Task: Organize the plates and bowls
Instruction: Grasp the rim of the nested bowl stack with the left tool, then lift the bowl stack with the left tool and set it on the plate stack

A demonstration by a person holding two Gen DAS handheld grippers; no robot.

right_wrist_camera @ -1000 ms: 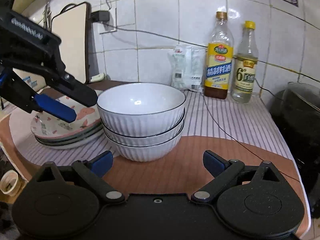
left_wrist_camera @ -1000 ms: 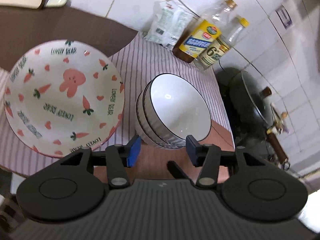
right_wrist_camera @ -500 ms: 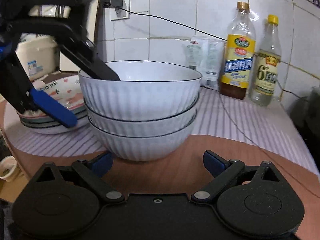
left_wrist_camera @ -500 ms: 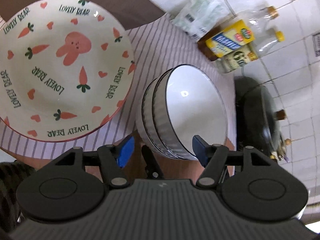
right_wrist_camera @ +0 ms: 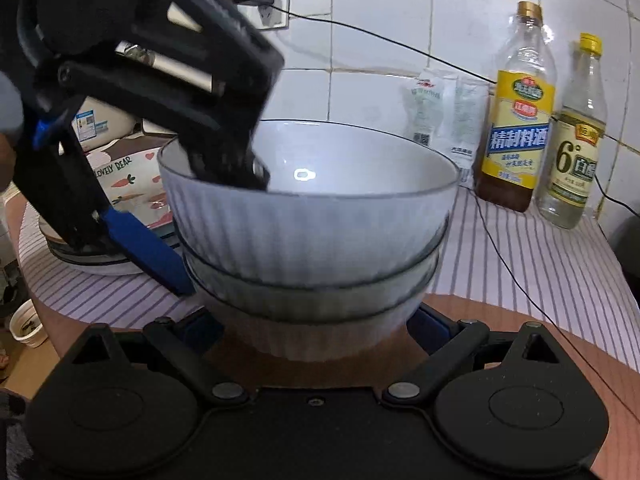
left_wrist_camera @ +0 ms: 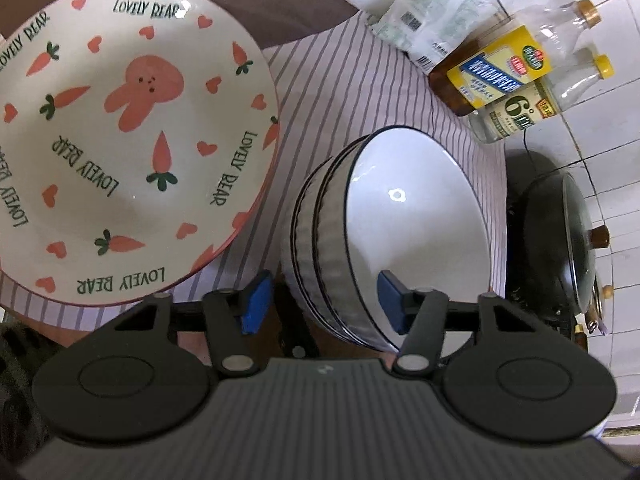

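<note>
A stack of three white ribbed bowls (left_wrist_camera: 416, 224) with dark rims stands on the striped cloth, also in the right wrist view (right_wrist_camera: 308, 232). My left gripper (left_wrist_camera: 324, 300) is open and straddles the stack's left rim from above, one finger inside the top bowl, the other outside. It shows in the right wrist view (right_wrist_camera: 200, 220). My right gripper (right_wrist_camera: 316, 330) is open, its fingers on either side of the bottom bowl's base. A stack of plates topped by a carrot-and-rabbit plate (left_wrist_camera: 120, 136) lies to the left, also in the right wrist view (right_wrist_camera: 128, 184).
Two bottles (right_wrist_camera: 516, 120) and a white packet (right_wrist_camera: 440, 116) stand at the tiled wall behind the bowls. A black lidded pot (left_wrist_camera: 560, 240) is right of the stack. A power cable (right_wrist_camera: 500, 248) runs across the striped cloth (right_wrist_camera: 532, 264). A small cup (right_wrist_camera: 26, 326) sits lower left.
Both grippers have closed in on the bowl stack. The left one has come down over its left rim; the right one has moved forward until its fingers flank the bottom bowl.
</note>
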